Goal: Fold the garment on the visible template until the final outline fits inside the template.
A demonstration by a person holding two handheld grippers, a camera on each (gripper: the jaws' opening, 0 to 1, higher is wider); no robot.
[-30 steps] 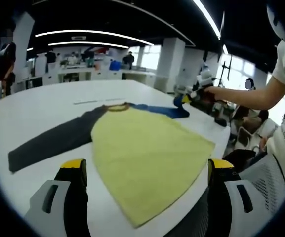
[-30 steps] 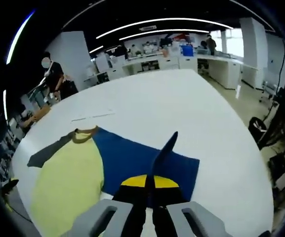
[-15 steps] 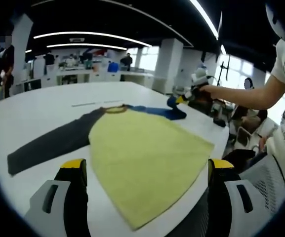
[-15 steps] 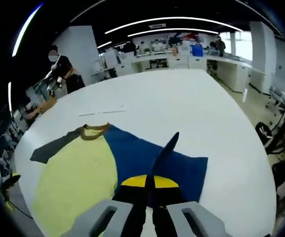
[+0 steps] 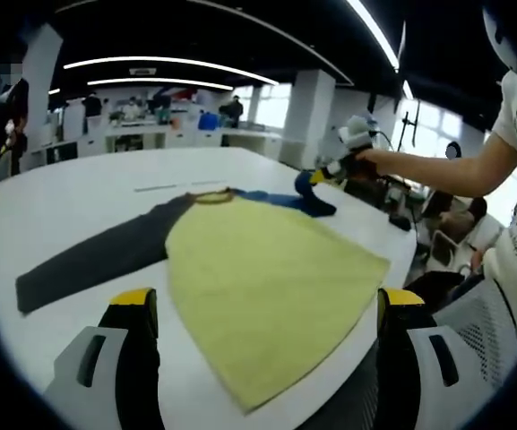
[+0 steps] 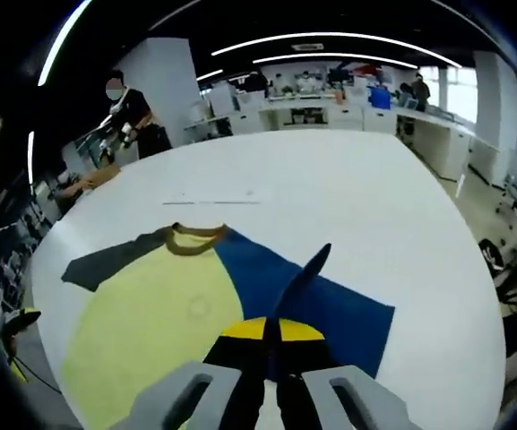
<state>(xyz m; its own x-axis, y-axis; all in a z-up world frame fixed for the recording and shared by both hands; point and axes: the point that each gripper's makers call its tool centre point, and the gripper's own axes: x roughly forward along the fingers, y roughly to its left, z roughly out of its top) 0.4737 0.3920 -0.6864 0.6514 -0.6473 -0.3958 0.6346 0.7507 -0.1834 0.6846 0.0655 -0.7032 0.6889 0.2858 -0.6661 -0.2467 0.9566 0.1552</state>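
Left gripper view: my left tongs (image 5: 262, 309) are spread wide and holding nothing, low over the yellow shirt (image 5: 258, 278) lying flat on the white desk (image 5: 88, 193). Right gripper view: my right tongs (image 6: 271, 336) are clamped on the blue sleeve (image 6: 316, 300), a fold of it sticking up between them.

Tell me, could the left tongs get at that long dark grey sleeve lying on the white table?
Probably yes. The left tongs stand open and hold nothing, and the dark grey sleeve lies flat on the white table ahead to their left, with nothing between.
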